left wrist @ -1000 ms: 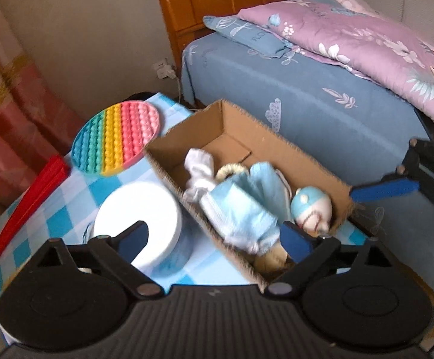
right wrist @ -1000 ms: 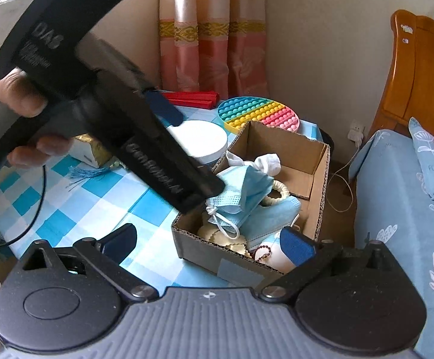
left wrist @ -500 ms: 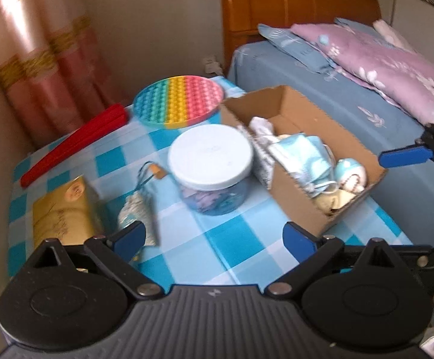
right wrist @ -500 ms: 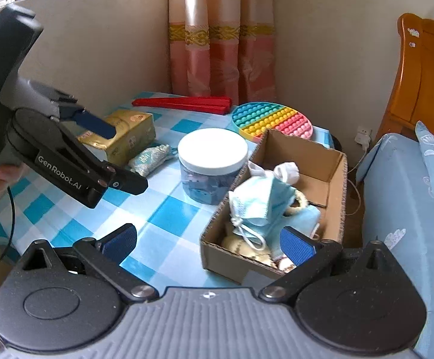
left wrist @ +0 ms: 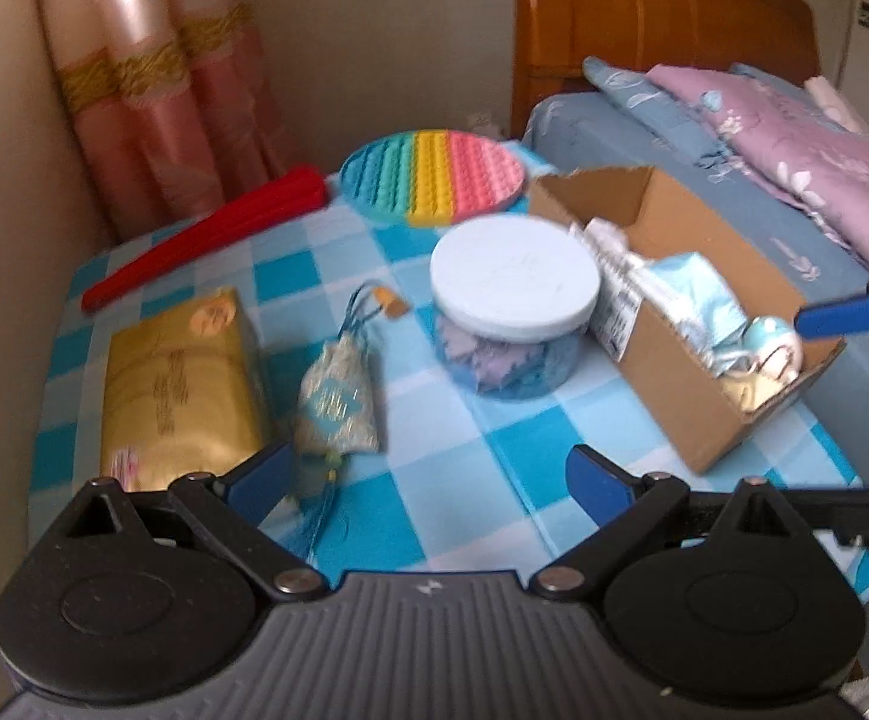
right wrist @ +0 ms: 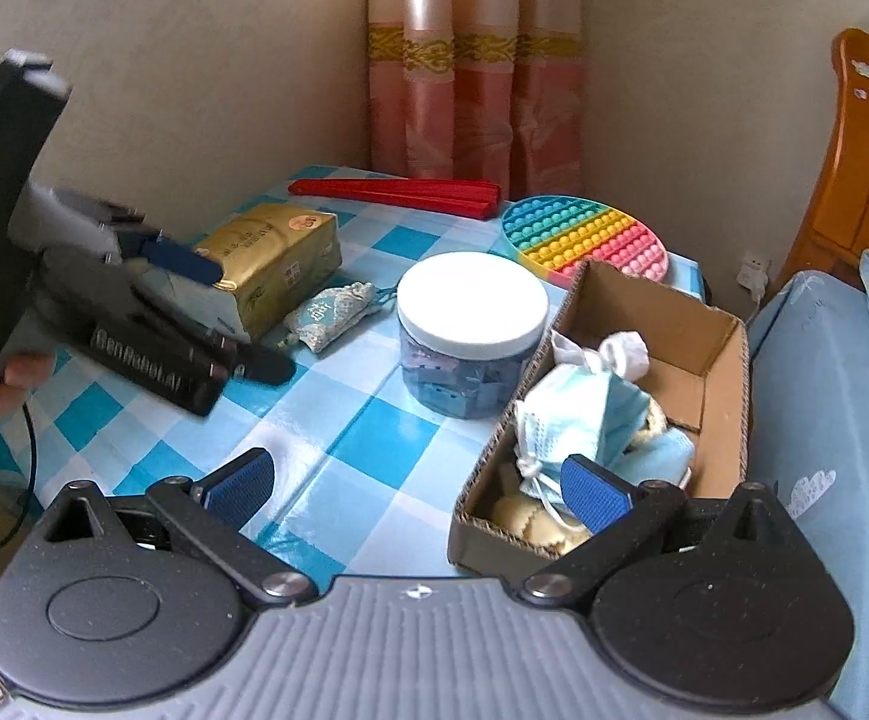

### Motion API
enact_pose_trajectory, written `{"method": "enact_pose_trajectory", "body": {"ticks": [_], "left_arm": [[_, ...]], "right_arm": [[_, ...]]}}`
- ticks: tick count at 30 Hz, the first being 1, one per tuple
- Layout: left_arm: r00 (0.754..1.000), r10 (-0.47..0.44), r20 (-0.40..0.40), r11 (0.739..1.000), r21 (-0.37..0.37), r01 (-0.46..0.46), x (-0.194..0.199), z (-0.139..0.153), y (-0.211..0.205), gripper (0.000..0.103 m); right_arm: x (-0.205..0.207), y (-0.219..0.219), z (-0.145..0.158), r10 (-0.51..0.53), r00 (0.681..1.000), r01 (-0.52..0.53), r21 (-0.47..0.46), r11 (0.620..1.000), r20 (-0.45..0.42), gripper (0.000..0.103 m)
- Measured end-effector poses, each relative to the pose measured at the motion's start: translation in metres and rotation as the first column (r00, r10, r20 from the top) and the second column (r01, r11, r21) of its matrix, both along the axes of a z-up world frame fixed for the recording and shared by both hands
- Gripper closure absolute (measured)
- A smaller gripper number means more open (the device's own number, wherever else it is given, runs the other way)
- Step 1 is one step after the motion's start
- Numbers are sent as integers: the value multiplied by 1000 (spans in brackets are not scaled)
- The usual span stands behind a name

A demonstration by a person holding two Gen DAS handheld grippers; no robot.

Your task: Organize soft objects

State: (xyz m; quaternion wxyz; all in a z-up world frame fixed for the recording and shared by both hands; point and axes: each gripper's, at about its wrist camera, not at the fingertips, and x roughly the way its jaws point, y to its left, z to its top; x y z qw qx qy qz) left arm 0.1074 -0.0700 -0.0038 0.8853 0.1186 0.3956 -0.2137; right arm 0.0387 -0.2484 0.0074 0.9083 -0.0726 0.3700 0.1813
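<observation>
Left gripper (left wrist: 428, 483) gapes wide and empty above the surface (left wrist: 464, 450); the pouch (left wrist: 338, 405) lies just ahead by its left finger. Right gripper (right wrist: 416, 489) also wide, box (right wrist: 704, 324) ahead right.

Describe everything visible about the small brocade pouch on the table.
The brocade pouch is a small soft sachet of pale gold and light blue patterned fabric, gathered at the neck with a blue cord that ends in a small tan tag. A thin blue tassel trails from its other end. It lies flat on the blue checked tablecloth, beside the gold packet, left of the white-lidded jar. The left tool, open, hovers near it without holding it.
</observation>
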Motion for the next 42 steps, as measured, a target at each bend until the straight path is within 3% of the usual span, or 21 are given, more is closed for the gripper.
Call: {"method": "enact_pose_trajectory", "body": {"ticks": [12,22,26,34,38,42], "left_arm": [[980,188,-57,982,40,-186,-13,-20,24,5],[968,250,-1,965,79,-249,-15,-17,41,5],[962,272,4,959,87,-271,-16,-20,46,5],[955,298,-7,952,78,-296,-17,-26,53,5],[949,315,-18,946,83,-313,-18,-31,58,5],[943,330,-33,942,71,-327,-19,-34,63,5]], "right_arm": [[53,26,17,151,988,-147,-87,985,43,0],[123,55,21,310,951,-308,-115,944,3,1],[147,71,16,365,930,-366,-150,918,-32,8],[171,121,-10,528,838,-546,-199,814,-139,8],[180,145,-32,572,793,-609,-236,757,-211,8],[193,160,-49,580,767,-639,-245,729,-273,8]]}}
